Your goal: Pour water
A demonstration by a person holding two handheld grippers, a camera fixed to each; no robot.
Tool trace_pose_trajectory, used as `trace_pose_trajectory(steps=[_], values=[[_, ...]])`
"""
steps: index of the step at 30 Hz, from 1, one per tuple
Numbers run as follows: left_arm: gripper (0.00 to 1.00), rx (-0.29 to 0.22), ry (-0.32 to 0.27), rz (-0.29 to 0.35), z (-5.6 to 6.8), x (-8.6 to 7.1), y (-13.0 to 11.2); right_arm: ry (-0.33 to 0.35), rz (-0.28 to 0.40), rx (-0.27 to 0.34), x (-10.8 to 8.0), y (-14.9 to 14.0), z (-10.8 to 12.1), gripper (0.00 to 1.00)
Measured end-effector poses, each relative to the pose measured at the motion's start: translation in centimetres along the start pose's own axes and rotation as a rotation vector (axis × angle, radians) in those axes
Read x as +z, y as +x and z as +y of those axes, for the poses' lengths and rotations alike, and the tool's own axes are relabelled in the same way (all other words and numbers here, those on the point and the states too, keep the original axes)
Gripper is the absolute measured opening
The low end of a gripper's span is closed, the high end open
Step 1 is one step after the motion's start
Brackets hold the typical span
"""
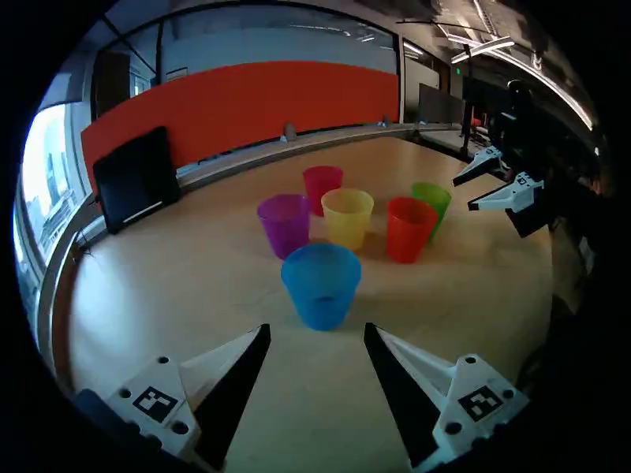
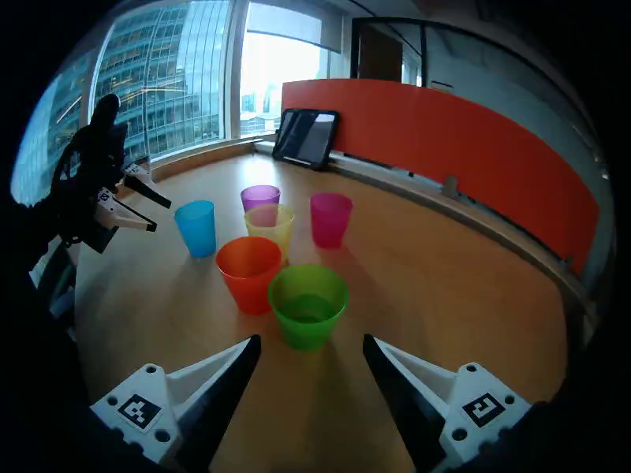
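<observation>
Cups [image 1: 347, 217] in six colours stand upright in a close cluster on the wooden desk [image 1: 197, 276]. I have my left gripper [image 1: 315, 329] above the desk with its fingers spread. The blue cup [image 1: 321, 285] sits just ahead of the gap, untouched. Behind it are the purple cup [image 1: 285, 225], yellow cup [image 1: 347, 219], pink cup [image 1: 322, 188], orange cup [image 1: 409, 229] and green cup [image 1: 431, 201]. In the right gripper view, my right gripper [image 2: 311, 337] is spread too, with the green cup just ahead of it and the orange cup touching that cup's side. I cannot tell whether any cup holds water. A dark tablet [image 2: 306, 137] leans against the orange wall panel [image 2: 473, 150].
</observation>
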State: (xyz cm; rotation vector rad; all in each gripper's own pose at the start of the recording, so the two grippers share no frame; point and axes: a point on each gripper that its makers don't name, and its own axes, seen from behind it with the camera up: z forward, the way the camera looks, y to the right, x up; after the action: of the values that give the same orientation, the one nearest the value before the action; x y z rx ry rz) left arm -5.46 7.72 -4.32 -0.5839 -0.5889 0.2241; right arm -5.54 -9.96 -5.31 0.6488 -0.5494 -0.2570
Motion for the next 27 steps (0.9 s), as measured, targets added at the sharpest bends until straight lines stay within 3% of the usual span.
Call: trace_pose_trajectory(steps=[6,16,21,27], values=[[0.88,-0.043,0.061,0.059,-0.9,-1.3,0.2,-0.064,0.042,0.014,-1.4,0.2,0.8,1.0],[0.88,-0.119,0.201,0.194,-3.3,-3.4,1.4,-0.197,0.188,0.071,-3.1,2.8,3.0,1.0],[0.88,-0.14,0.256,0.273,-4.2,-4.2,2.7,-0.273,0.252,0.086,-3.5,3.8,4.3,1.0],[0.87,-0.131,0.344,0.349,-5.5,-5.5,4.0,-0.356,0.32,0.122,-4.3,4.6,5.7,1.0]])
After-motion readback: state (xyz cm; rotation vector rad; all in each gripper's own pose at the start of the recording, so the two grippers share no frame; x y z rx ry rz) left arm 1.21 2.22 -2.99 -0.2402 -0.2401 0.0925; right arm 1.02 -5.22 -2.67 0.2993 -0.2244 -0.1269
